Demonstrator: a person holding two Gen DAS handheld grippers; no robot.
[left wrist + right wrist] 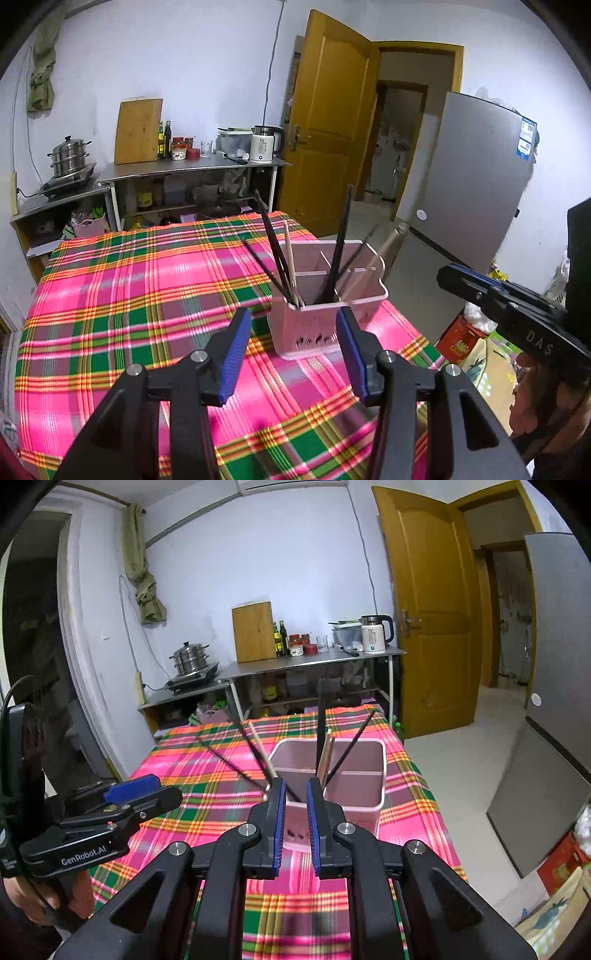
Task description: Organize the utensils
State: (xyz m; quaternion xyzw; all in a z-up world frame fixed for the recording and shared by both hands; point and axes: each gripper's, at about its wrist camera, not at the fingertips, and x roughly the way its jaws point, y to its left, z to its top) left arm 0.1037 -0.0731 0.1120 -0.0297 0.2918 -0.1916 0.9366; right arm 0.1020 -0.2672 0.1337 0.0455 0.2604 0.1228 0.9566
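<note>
Nearest your lens, the left gripper (pixel 293 325) stands with its two blue pads well apart, nothing between them; the tablecloth (pixel 129 295) shows in the gap. It hangs over the near part of the table, just short of the utensil caddy (pixel 314 332).

Right of it, your right gripper (pixel 295 794) has its pads drawn close but not touching. A narrow slit remains, and the caddy's near wall shows through it. No utensil is caught in it. From the left wrist view the right gripper sits off the table's right edge, beside the caddy.

Caddy: pale pink plastic, rectangular, rounded rim, inner dividers, a row of small dark slots low on the near wall. It stands upright on the pink, green and orange plaid cloth, toward the table's right half.

Contents, left to right:
- Left compartment: dark chopsticks (pixel 271 240), about three, leaning left, and one pale wooden chopstick (pixel 290 254) among them.
- Right compartment: dark chopsticks (pixel 341 240), two or three, near upright, and one pale wooden handle (pixel 373 262) leaning right.

Exact count is uncertain, as the sticks overlap.

Count: one caddy, two grippers. No utensils lie loose on the cloth.
</note>
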